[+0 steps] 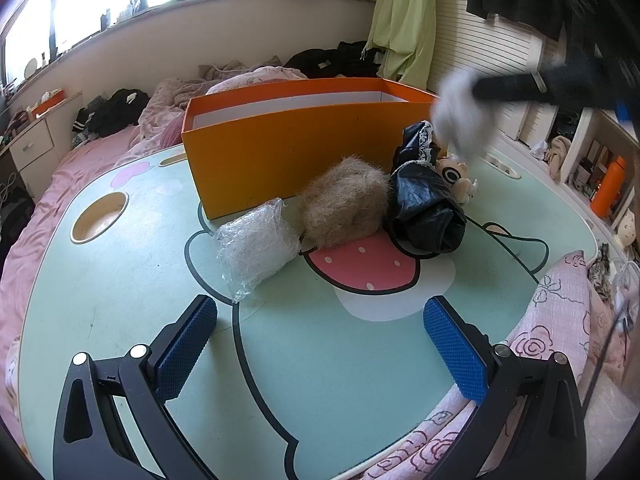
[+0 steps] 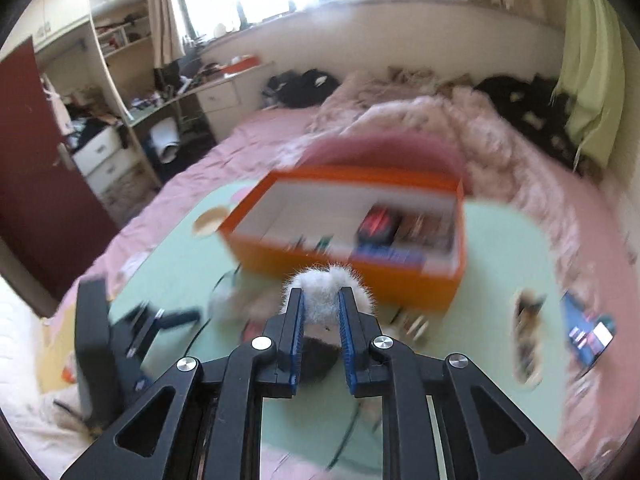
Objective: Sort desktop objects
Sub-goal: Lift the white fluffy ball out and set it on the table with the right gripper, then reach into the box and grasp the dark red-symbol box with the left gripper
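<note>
now we carry the white fluffy ball [image 2: 326, 290], pinched between the blue ridged pads of our right tool [image 2: 320, 300], toward the orange box [image 2: 352, 276]. we should clear the cardboard rim before letting go, since soft fur clings to rubber. our left tool [image 1: 320, 344] hovers open over the smooth table [image 1: 320, 360], near the crinkly clear packet [image 1: 256, 244], brown fur clump [image 1: 344, 208] and glossy black bag [image 1: 428, 216].
</note>
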Tool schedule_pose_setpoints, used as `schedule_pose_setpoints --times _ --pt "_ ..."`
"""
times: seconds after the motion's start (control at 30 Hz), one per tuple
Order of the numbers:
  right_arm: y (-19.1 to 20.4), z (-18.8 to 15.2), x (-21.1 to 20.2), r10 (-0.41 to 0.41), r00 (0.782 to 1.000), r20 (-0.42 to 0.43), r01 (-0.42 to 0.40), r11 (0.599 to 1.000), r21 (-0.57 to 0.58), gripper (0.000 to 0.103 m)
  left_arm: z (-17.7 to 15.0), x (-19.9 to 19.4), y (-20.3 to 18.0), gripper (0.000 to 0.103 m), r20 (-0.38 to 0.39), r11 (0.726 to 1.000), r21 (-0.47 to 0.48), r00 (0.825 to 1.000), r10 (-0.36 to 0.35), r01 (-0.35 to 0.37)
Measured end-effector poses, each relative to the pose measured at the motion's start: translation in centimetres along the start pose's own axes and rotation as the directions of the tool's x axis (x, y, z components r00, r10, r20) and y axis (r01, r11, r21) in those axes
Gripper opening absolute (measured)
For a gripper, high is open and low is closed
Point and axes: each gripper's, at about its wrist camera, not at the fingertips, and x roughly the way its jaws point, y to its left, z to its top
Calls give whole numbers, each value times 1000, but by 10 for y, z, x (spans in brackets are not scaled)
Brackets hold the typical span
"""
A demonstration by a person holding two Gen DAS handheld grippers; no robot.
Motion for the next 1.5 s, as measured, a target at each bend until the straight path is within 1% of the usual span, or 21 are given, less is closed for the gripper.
schedule_pose_setpoints --times 0.07,0.1,0.13,0.17,0.23,0.3,0.33,0.4,0.43,0.53,0.57,0.63,0.67,0.73,0.8,1.2,1.27,1.33,1.4,1.47,1.5 --pt "3 -11 5 -1 1000 -4 1 1000 -13 18 0 0 1 103 0 1000 0 1000 -1 1" --pt "3 -16 7 -17 1000 21 18 1000 -14 19 0 0 0 103 0 1000 0 1000 -1 1" --pt "4 -20 6 -30 999 46 30 999 -10 28 0 0 0 103 0 1000 0 1000 -1 1" --pt "1 -24 5 -39 997 71 39 999 -3 48 0 0 1 103 0 1000 0 1000 -1 1" --pt "-1 -36 0 -52 991 122 51 999 6 72 0 0 0 103 0 1000 0 1000 0 0" --pt "-2 -51 -5 -60 989 134 61 998 -1 74 0 0 0 103 0 1000 0 1000 0 0" --pt "-3 -59 -5 -85 988 126 87 996 -10 74 0 0 0 103 0 1000 -1 1000 0 0" --pt "-5 -74 -2 -163 980 116 168 985 -32 77 0 0 -1 103 0 1000 0 1000 0 0" --pt "-4 -81 0 -189 976 109 194 980 -45 80 0 0 0 103 0 1000 0 1000 0 0" --pt "-6 -101 12 -224 972 70 230 969 -93 84 0 0 1 103 0 1000 -1 1000 0 0" --pt "-6 -104 15 -228 970 84 236 967 -99 91 0 0 1 103 0 1000 -1 1000 0 0" --pt "-12 -105 19 -244 964 106 251 966 -61 103 0 -1 0 103 0 1000 0 1000 1 -1" --pt "-13 -106 21 -260 957 130 268 962 -49 103 0 -2 0 103 1 1000 0 1000 2 -2" --pt "-14 -109 23 -264 949 170 274 961 -40 103 0 -2 -1 103 1 1000 1 1000 3 -3" --pt "-14 -112 23 -259 947 189 271 962 -42 103 0 -2 -1 103 1 1000 0 1000 3 -3" --pt "-15 -113 24 -247 948 202 262 964 -49 103 1 -4 -1 103 -7 1000 2 1000 7 -7" --pt "-15 -113 24 -248 948 202 262 964 -49 103 5 -12 -2 103 18 1000 10 999 29 -29" --pt "-15 -113 24 -248 948 202 262 964 -49 103 20 -25 -2 103 70 999 25 997 45 -46" --pt "-15 -113 24 -248 948 202 262 964 -49 103 42 -40 -6 103 114 997 56 992 47 -54" --pt "-15 -113 24 -247 948 202 262 964 -49 103 70 -47 -12 103 119 993 95 991 53 -65" --pt "-15 -114 24 -247 948 202 262 964 -49 103 90 -48 -15 103 112 993 107 993 44 -56"
